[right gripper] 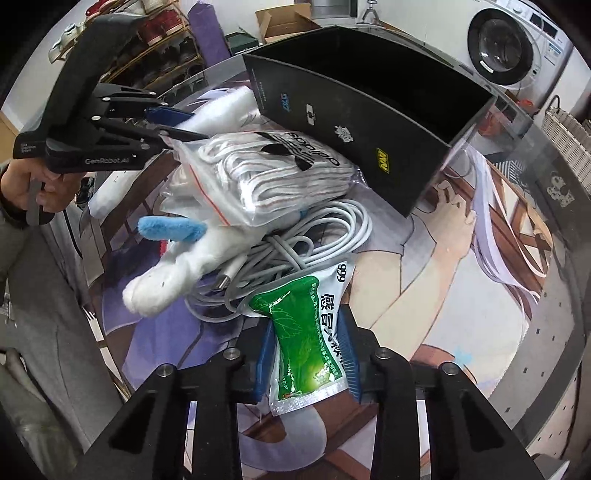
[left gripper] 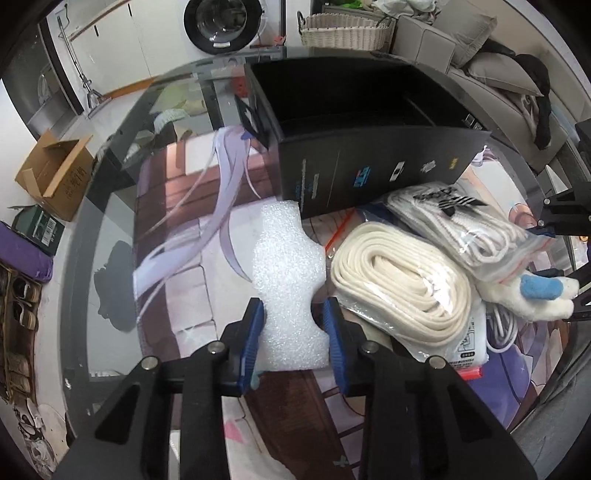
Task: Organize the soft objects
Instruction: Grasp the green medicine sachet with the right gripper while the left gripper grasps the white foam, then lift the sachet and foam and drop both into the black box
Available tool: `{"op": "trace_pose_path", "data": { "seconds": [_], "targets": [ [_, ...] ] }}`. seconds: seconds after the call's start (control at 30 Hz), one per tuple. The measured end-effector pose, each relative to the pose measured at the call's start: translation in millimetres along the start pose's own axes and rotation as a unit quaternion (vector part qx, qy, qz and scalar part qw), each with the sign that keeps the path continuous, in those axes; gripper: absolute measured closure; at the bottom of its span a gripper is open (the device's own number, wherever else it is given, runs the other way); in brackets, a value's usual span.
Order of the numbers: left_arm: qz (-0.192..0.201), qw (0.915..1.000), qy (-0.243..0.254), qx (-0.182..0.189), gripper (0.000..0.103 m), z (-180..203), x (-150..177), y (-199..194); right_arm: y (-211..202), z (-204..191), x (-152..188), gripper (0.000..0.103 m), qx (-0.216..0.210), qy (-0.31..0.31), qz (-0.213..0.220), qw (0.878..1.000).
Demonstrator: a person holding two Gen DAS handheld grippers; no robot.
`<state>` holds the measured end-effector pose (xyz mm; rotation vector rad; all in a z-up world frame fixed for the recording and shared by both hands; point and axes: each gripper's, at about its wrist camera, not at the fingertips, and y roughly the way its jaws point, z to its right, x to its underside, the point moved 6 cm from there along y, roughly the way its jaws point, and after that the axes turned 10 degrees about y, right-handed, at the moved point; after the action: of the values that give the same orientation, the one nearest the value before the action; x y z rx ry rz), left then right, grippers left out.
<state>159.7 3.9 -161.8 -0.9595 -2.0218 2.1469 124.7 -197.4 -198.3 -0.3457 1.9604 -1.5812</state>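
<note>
A white foam piece (left gripper: 284, 258) lies on the printed mat, and my left gripper (left gripper: 293, 302) is shut on its narrow near end, blue pads pressing both sides. My right gripper (right gripper: 306, 321) is shut on a green sachet (right gripper: 295, 295) with white print. Beyond them stands an open black box (left gripper: 369, 162) (right gripper: 351, 122). Beside the foam piece are a bagged coil of cream cord (left gripper: 402, 280), a bag of white socks (right gripper: 277, 173), a white plush toy with a blue patch (right gripper: 170, 258) and a coiled white cable (right gripper: 295, 236). The left gripper (right gripper: 188, 125) also shows in the right wrist view, held by a hand (right gripper: 29, 184).
The round glass table's edge (left gripper: 110, 206) curves close on the left. On the floor beyond it lie an open cardboard box (left gripper: 55, 177) and shoes. A washing machine (left gripper: 221, 22), a wicker basket (left gripper: 343, 33) and a sofa (left gripper: 480, 55) stand behind.
</note>
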Motion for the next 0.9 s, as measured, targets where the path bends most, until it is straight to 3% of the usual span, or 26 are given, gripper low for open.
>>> {"op": "trace_pose_path", "data": {
  "seconds": [0.13,0.23,0.33,0.43,0.6,0.73,0.8,0.9],
  "targets": [
    [0.028,0.9995,-0.003,-0.013,0.071,-2.6,-0.6,-17.3,-20.6,-1.9,3.1,0.071,-0.001,0.011,0.030,0.999],
    [0.049,0.9987,-0.009,-0.012,0.071,-4.3,-2.1,-30.8,-46.1,4.5,-6.7,0.071,0.007,0.030,0.079,0.996],
    [0.086,0.9960,-0.007,-0.023,0.071,-5.1,-4.8,-50.2,-80.4,5.0,-16.9,0.071,0.010,0.045,0.155,0.987],
    [0.132,0.9902,0.000,-0.045,0.071,-3.4,-10.0,-72.2,-115.3,-3.2,-31.7,0.071,0.011,0.060,0.247,0.967],
    [0.221,0.9721,0.003,-0.079,0.071,0.9,-19.6,-108.0,-154.7,-34.9,-43.9,0.071,0.025,0.060,0.371,0.926],
    [0.288,0.9523,-0.001,-0.102,0.071,0.9,-17.5,-138.4,-174.1,-54.5,-37.5,0.071,0.025,0.071,0.426,0.902],
    [0.319,0.9407,-0.003,-0.115,0.071,1.4,-13.4,-151.7,-178.6,-67.8,-30.8,0.071,0.044,0.069,0.457,0.886],
    [0.348,0.9279,0.006,-0.132,0.071,6.8,-7.5,-165.1,-180.0,-84.1,-22.3,0.071,0.060,0.070,0.475,0.875]
  ]
}}
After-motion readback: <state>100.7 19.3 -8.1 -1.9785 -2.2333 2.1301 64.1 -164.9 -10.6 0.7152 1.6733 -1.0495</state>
